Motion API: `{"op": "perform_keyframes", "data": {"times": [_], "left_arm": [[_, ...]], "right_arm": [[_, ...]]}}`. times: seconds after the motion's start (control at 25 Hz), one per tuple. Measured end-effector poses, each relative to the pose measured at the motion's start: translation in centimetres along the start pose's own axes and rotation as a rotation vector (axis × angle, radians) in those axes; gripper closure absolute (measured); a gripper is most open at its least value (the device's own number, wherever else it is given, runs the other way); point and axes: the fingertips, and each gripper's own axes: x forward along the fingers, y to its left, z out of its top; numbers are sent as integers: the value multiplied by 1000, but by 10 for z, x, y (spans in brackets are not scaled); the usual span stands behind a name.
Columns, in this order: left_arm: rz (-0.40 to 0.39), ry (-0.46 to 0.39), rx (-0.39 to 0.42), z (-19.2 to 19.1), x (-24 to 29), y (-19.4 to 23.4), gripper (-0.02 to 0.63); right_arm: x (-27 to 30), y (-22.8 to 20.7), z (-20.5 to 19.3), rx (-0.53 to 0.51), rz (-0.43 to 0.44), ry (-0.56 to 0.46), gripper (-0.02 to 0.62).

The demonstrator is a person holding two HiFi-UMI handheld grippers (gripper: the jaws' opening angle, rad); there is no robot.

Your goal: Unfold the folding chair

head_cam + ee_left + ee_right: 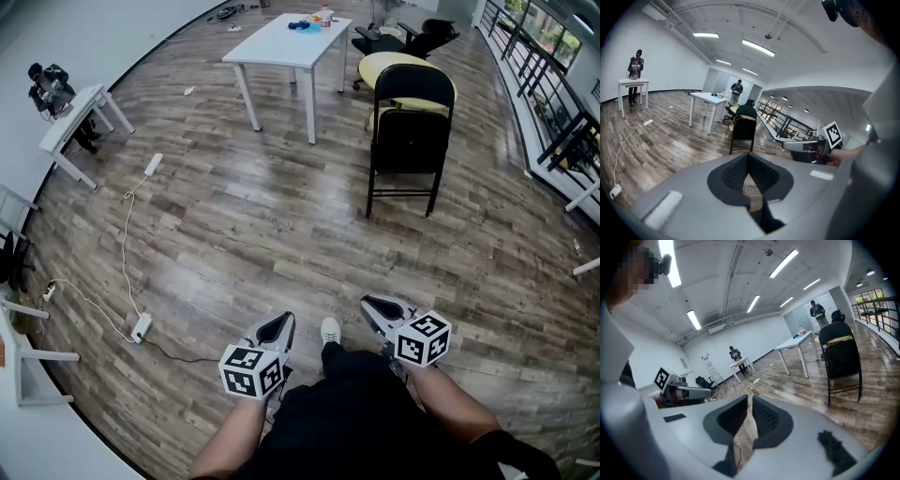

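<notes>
Folding chair (410, 141) folded; left tool (284, 319) closed, right tool (368, 303) ajar

Got both held low in front of me, side by side and aimed forward, tipped a bit down. Left gripper (278, 325) has its jaws pressed together, nothing in them. Right gripper (377, 307) has its jaws a sliver apart, also empty. My left forearm (230, 441) and right forearm (455, 403) are bare.

The head view looks steeply down at the floor (234, 216). Both gripper views sit low and look forward across it. All three show the chair (410, 141), far ahead.
</notes>
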Motion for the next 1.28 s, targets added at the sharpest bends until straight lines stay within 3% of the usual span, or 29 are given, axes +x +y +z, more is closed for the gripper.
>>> {"op": "perform_keyframes", "data": {"times": [0.28,0.6,1.0,1.28], "left_arm": [[20,42,59,53,45,29,598],[19,23,127,119,105,45,598],[-47,70,165,147,158,38,598],[-95,87,91,156,185,50,598]], "right_arm": [[39,-48,56,38,0,-72,560],[57,-119,82,72,-49,-101,560],[55,-168,109,70,-120,-143,560],[57,-183,109,91,-167,-138,560]]}}
